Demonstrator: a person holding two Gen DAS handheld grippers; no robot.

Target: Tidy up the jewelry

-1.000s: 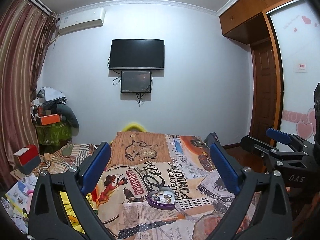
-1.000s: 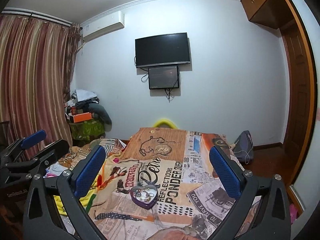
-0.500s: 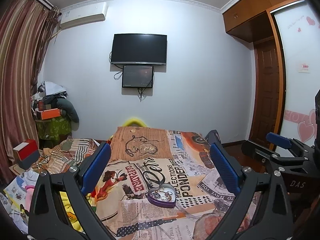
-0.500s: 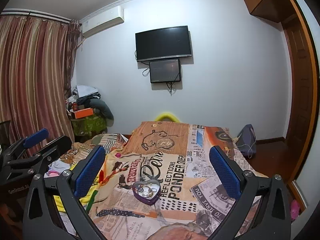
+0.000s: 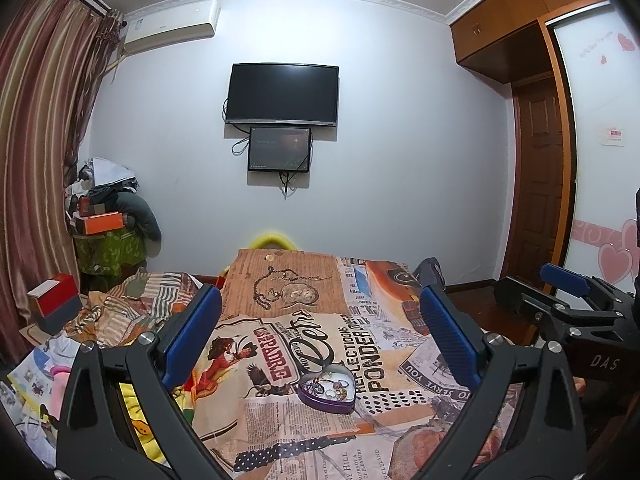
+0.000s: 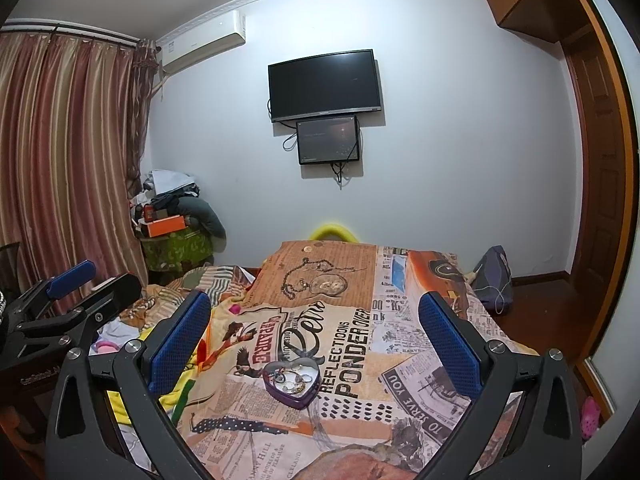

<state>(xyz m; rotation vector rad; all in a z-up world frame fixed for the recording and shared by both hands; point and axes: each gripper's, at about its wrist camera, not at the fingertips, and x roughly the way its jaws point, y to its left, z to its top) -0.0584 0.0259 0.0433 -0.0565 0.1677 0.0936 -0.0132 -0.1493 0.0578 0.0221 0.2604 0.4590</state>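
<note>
A purple heart-shaped box (image 5: 328, 389) (image 6: 293, 380) holding several small rings and trinkets lies on a newspaper-print cloth (image 5: 280, 412) (image 6: 360, 420). Both grippers hover above and short of it. My left gripper (image 5: 320, 344) is open with nothing between its blue pads (image 5: 192, 332). My right gripper (image 6: 314, 340) is open and empty too, and its body shows at the right edge of the left wrist view. At the cloth's far end a few small coin-like pieces (image 5: 271, 257) (image 6: 308, 247) lie near a printed chain-and-watch picture.
Left of the cloth lie rumpled striped bedding (image 5: 132, 304) and a red-and-grey box (image 5: 54, 304). A heap of clothes and boxes (image 6: 176, 224) fills the back left corner by the curtain. A grey bag (image 6: 496, 276) sits on the floor at right, near a wooden door (image 5: 540, 184).
Both cameras have tilted upward a little, so the cloth and heart box sit slightly lower in view. Both grippers stayed open.
</note>
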